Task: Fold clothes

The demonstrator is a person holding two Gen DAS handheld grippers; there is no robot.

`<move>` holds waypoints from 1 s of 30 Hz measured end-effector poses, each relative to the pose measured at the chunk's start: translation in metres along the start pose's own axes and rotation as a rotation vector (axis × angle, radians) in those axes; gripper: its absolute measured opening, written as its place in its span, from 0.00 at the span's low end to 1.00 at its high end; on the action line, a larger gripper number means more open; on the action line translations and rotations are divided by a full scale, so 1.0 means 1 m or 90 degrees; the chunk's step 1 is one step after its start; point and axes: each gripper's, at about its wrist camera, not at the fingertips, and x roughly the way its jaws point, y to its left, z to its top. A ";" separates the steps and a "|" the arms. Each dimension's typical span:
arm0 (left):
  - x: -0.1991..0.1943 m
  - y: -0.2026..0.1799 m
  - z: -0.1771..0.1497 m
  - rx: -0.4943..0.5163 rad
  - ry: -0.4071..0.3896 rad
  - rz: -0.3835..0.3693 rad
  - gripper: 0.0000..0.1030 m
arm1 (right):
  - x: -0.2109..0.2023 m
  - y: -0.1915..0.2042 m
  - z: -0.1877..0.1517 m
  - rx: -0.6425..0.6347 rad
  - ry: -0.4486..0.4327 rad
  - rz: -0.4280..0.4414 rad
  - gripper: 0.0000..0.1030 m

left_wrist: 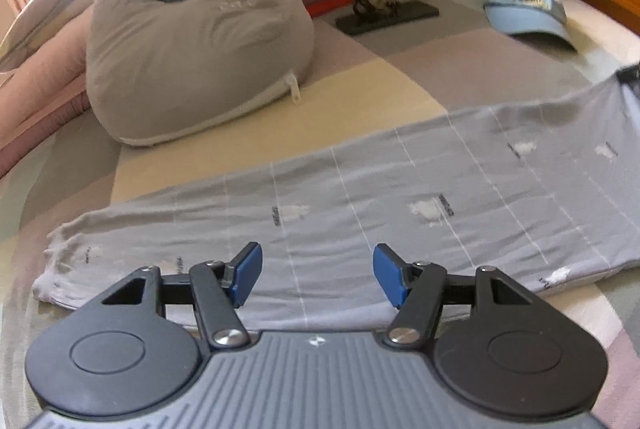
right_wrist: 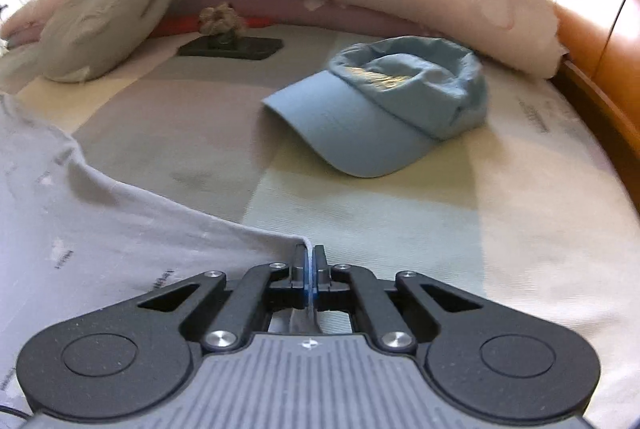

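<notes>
Left wrist view: the left gripper (left_wrist: 317, 275) hovers with jaws spread and empty over the grey garment (left_wrist: 360, 213), which lies as a long folded strip across the bed (left_wrist: 360, 77). Small dark printed marks on the cloth are too blurred to read.

Right wrist view: the right gripper (right_wrist: 309, 265) is pressed together, pinching the garment's corner. A fold looks under way; next, the left likely needs its own grip. The gold print on the blue cap (right_wrist: 380, 101) is illegible.

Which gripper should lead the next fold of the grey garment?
Right. The right gripper is already shut on the corner of the grey garment, so it can carry that end over. The left gripper is open above the cloth, gripping nothing.
</notes>
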 end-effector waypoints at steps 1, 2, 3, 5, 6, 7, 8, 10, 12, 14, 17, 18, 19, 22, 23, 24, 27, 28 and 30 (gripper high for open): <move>0.003 -0.002 -0.002 0.009 0.006 0.001 0.61 | -0.004 0.002 0.004 0.007 -0.007 -0.004 0.09; 0.004 -0.004 -0.004 0.013 0.009 0.001 0.61 | -0.008 0.004 0.007 0.013 -0.014 -0.008 0.11; 0.006 -0.005 -0.007 0.018 0.012 0.001 0.61 | -0.013 0.008 0.012 0.013 -0.026 -0.001 0.11; 0.008 -0.001 -0.011 0.001 0.008 -0.009 0.61 | -0.025 0.025 0.026 -0.007 -0.058 0.044 0.14; 0.008 0.002 -0.012 -0.015 0.006 -0.017 0.61 | -0.027 0.038 0.035 -0.026 -0.065 0.075 0.15; 0.009 0.006 -0.014 -0.030 0.004 -0.025 0.61 | -0.026 0.051 0.043 -0.050 -0.070 0.102 0.16; 0.009 0.010 -0.015 -0.050 0.005 -0.034 0.61 | -0.022 0.067 0.050 -0.076 -0.072 0.125 0.18; 0.010 0.014 -0.018 -0.070 0.004 -0.045 0.62 | -0.007 0.094 0.060 -0.118 -0.066 0.158 0.19; 0.009 0.016 -0.020 -0.071 0.001 -0.048 0.63 | 0.012 0.115 0.065 -0.149 -0.057 0.181 0.31; 0.008 0.016 -0.022 -0.065 -0.003 -0.050 0.63 | 0.033 0.127 0.067 -0.171 -0.042 0.182 0.37; 0.008 0.018 -0.025 -0.069 -0.008 -0.054 0.65 | 0.052 0.132 0.062 -0.175 -0.013 0.202 0.37; 0.008 0.019 -0.026 -0.070 -0.011 -0.053 0.67 | 0.054 0.134 0.058 -0.183 -0.010 0.208 0.37; 0.009 0.019 -0.026 -0.070 -0.012 -0.052 0.67 | 0.052 0.138 0.053 -0.202 -0.014 0.208 0.37; 0.009 0.018 -0.027 -0.070 -0.017 -0.047 0.68 | 0.046 0.147 0.038 -0.246 -0.027 0.198 0.37; 0.008 0.017 -0.027 -0.070 -0.018 -0.045 0.68 | 0.045 0.148 0.037 -0.246 -0.026 0.196 0.36; 0.008 0.017 -0.028 -0.070 -0.018 -0.045 0.68 | 0.046 0.147 0.039 -0.234 -0.021 0.199 0.29; 0.007 0.017 -0.026 -0.067 -0.015 -0.043 0.68 | 0.050 0.148 0.045 -0.222 -0.041 0.128 0.02; 0.005 0.017 -0.025 -0.063 -0.012 -0.042 0.68 | 0.055 0.145 0.049 -0.206 -0.051 0.089 0.02; -0.002 0.015 -0.024 -0.038 -0.023 -0.027 0.68 | 0.061 0.131 0.059 -0.130 -0.046 0.075 0.08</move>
